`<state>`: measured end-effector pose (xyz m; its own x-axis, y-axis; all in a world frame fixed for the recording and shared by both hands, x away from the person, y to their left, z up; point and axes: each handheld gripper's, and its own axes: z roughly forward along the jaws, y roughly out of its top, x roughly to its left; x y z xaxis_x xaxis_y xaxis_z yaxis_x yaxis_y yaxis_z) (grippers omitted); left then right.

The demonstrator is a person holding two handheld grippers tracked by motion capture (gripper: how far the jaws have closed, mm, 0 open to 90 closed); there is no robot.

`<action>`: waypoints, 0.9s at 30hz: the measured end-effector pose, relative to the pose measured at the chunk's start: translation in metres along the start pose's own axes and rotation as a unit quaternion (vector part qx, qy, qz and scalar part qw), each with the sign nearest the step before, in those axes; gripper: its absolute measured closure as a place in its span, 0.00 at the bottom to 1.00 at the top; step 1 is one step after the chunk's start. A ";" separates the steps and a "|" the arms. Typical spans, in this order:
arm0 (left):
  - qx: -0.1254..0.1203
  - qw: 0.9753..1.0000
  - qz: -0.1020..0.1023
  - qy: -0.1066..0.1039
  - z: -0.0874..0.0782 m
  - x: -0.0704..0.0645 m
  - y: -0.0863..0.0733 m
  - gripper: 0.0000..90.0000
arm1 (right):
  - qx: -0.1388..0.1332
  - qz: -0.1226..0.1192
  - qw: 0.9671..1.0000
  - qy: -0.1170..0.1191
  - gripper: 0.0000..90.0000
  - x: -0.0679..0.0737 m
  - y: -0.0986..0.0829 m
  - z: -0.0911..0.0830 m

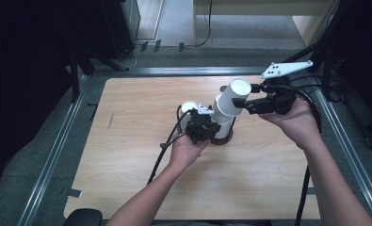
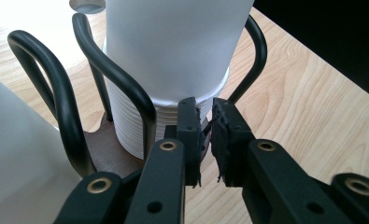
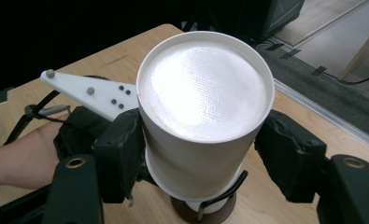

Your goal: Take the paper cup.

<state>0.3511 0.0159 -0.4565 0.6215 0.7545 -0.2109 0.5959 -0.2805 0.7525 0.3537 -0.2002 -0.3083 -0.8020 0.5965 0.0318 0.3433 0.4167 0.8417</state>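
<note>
A person works at a light wooden table (image 1: 127, 188) with 2 hand-held grippers over a stack of white paper cups (image 1: 223, 123) that stands upside down in a black wire holder (image 2: 63, 100) on a round dark base (image 1: 221, 139), near the middle of the tabletop. In the high view the right gripper (image 1: 242, 104) comes in from the right at the top of the stack, its jaws spread wide to either side of the uppermost cup (image 3: 203, 102); that cup is tilted off the stack, its closed bottom turned up and toward the right gripper's camera. In the right gripper view the left pad presses the cup's wall, while whether the right pad touches it cannot be told. The cup's rim is low over the stack, and whether it has cleared the cup beneath cannot be told. The left gripper (image 2: 206, 135) sits low at the near side of the holder, jaws drawn almost together with a thin slit between them, gripping nothing; their tips lie just beside the ribbed rims of the nested cups, level with the foot of the stack. A single white cup (image 1: 189, 107) stands apart on the table just behind the left gripper, partly hidden by it. Black cables (image 1: 167, 146) trail from both grippers toward the person's side of the table.
</note>
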 end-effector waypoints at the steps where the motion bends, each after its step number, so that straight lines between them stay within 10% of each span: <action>1: 0.000 1.000 -0.001 -0.004 0.000 -0.001 0.000 0.89 | 0.001 0.002 1.000 0.001 0.38 -0.001 -0.002 -0.001; 27: 0.014 0.993 0.073 -0.088 -0.044 0.004 -0.018 0.49 | 0.019 -0.017 0.999 0.047 0.38 0.016 -0.066 -0.008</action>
<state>0.3204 0.0503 -0.4438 0.7800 0.5900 -0.2085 0.5050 -0.3968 0.7665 0.3141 -0.2240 -0.3590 -0.8554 0.5150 0.0559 0.3321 0.4624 0.8221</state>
